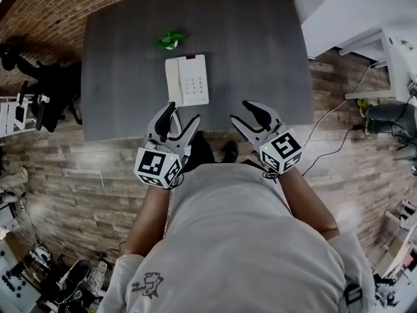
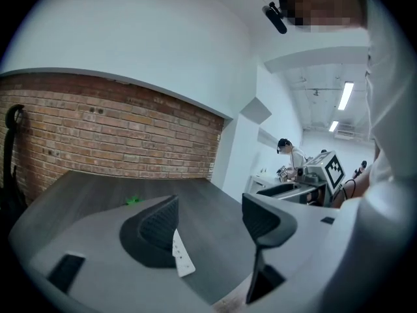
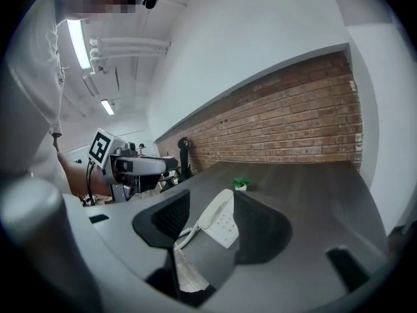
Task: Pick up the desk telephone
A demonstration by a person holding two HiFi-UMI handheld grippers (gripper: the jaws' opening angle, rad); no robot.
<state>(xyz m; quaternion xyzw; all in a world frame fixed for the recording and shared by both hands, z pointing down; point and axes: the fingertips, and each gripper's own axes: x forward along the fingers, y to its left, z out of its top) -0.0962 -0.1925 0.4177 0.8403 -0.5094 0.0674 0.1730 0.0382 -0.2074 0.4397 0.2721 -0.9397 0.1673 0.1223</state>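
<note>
On dark wood-grain desk point(image 1: 254, 51), flat white rectangular telephone point(image 1: 187, 80)

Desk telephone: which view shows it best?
Head view: the whole desk telephone shows from above, handset on the left, keypad on the right, on the grey table. Right gripper view shows it obliquely, beyond the open jaws. Left gripper view shows only a white sliver beside one jaw.

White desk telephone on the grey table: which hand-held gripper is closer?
Left. The left hand-held gripper sits just short of the near edge of the white desk telephone, jaws apart. The right hand-held gripper is farther, off its near-right corner, also open.
</note>
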